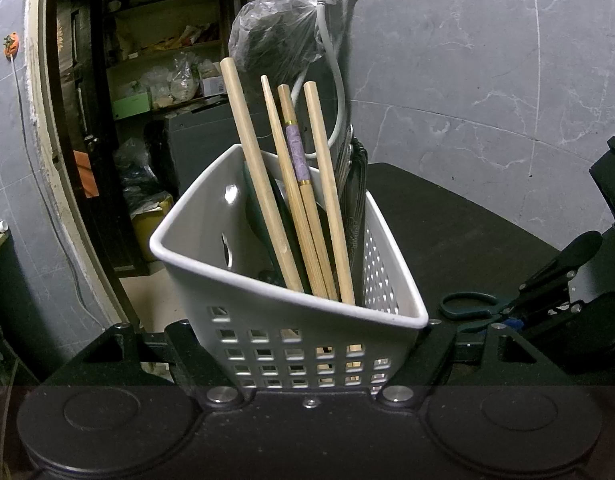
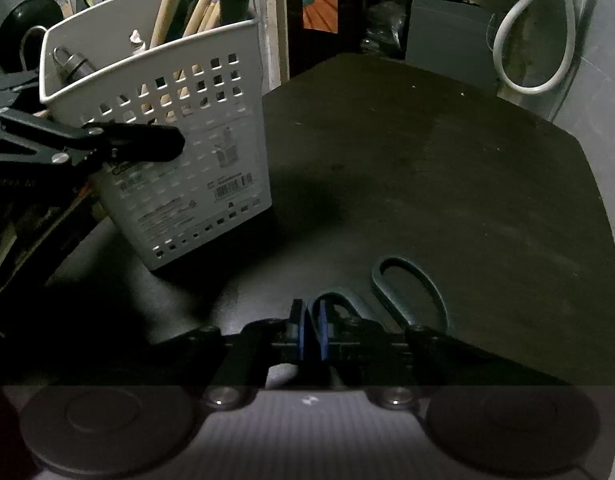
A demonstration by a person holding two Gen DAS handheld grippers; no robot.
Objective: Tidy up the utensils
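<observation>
Gripping the white utensil basket (image 1: 291,320) on the black table (image 1: 447,216), my left gripper (image 1: 303,336) steadies it; my right gripper (image 2: 312,330) pinches the scissors (image 2: 407,296) lying flat nearby.

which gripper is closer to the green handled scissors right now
Right. The right gripper is closed on one loop of the green-handled scissors on the black table. The left gripper is off to their left, clamped around the white perforated plastic utensil basket.
</observation>
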